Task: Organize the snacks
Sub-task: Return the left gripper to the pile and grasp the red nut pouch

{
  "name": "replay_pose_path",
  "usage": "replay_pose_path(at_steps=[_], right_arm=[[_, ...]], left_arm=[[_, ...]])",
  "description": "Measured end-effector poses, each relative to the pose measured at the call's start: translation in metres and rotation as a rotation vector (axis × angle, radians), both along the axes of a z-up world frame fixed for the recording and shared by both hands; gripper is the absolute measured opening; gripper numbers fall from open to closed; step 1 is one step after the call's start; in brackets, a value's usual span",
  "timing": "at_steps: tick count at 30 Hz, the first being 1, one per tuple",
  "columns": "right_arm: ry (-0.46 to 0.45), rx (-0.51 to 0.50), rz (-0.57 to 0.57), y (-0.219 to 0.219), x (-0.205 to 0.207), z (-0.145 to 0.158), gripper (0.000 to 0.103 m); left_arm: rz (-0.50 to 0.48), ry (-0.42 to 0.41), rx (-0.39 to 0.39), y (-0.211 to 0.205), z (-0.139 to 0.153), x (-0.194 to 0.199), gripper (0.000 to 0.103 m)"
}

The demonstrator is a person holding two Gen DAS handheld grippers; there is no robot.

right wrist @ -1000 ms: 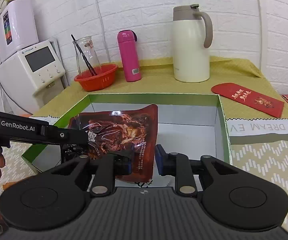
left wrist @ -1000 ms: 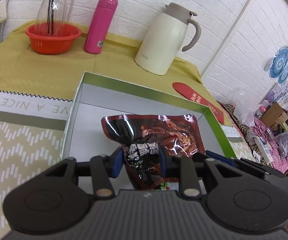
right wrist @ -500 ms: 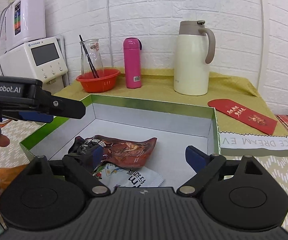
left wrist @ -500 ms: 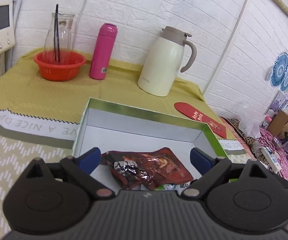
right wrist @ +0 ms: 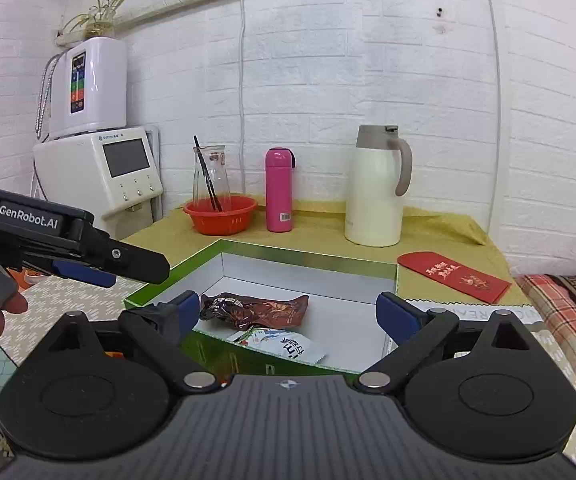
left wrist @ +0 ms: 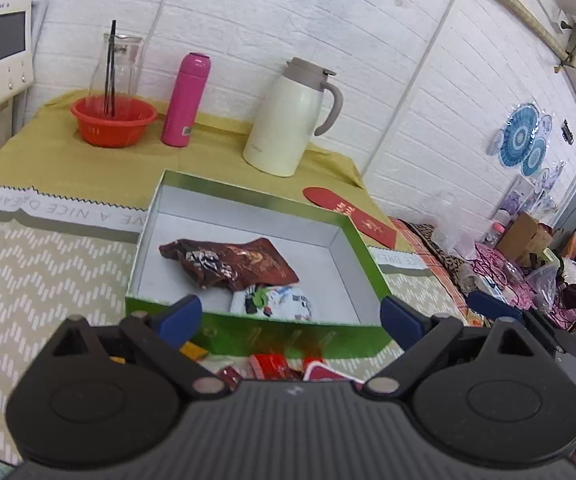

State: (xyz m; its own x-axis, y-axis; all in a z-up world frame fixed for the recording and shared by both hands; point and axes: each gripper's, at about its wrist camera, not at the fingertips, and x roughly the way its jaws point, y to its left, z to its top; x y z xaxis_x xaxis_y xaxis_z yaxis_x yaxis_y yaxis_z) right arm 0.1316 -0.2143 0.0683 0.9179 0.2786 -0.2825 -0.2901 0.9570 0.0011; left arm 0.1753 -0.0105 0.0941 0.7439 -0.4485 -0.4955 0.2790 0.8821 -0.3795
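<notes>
tools both spread wide and empty: our left tool (left wrist: 290, 316) and right tool (right wrist: 288, 316) hover near the green box (left wrist: 368, 258), where the brown snack pouch (left wrist: 232, 262) lies over a white packet (left wrist: 284, 304). loose red snacks (left wrist: 272, 366) sit hidden under our left tool, so we risk a blind, crushing grab.

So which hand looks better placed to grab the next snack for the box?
Probably the left. Its open gripper hangs right over the loose red snack packets lying in front of the green box. The right gripper, also open, faces the box, with no loose snack visible below it.
</notes>
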Motion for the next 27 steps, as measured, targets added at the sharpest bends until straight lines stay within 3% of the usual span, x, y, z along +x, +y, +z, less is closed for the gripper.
replay_pose_path(at_steps=[5, 10, 15, 22, 25, 26, 27], right_arm=[[-0.015, 0.001, -0.029, -0.013, -0.048, -0.016, 0.103], [0.065, 0.049, -0.059, -0.024, -0.068, -0.046, 0.103], [0.150, 0.087, -0.036, -0.031, -0.052, -0.058, 0.103], [0.233, 0.106, 0.014, -0.031, -0.018, -0.069, 0.103], [0.273, 0.154, 0.027, -0.037, -0.006, -0.075, 0.103], [0.287, 0.176, 0.030, -0.039, -0.003, -0.077, 0.103], [0.304, 0.198, 0.034, -0.041, 0.000, -0.079, 0.103]], left_arm=[[-0.015, 0.020, -0.015, -0.002, -0.023, -0.046, 0.093], [-0.015, 0.097, -0.083, -0.002, -0.065, -0.078, 0.093], [-0.015, 0.163, -0.102, 0.001, -0.092, -0.094, 0.093], [-0.036, 0.202, -0.176, 0.003, -0.105, -0.076, 0.091], [-0.051, 0.212, -0.190, -0.002, -0.108, -0.064, 0.082], [-0.066, 0.216, -0.196, -0.004, -0.108, -0.061, 0.057], [-0.083, 0.227, -0.202, -0.006, -0.108, -0.058, 0.051]])
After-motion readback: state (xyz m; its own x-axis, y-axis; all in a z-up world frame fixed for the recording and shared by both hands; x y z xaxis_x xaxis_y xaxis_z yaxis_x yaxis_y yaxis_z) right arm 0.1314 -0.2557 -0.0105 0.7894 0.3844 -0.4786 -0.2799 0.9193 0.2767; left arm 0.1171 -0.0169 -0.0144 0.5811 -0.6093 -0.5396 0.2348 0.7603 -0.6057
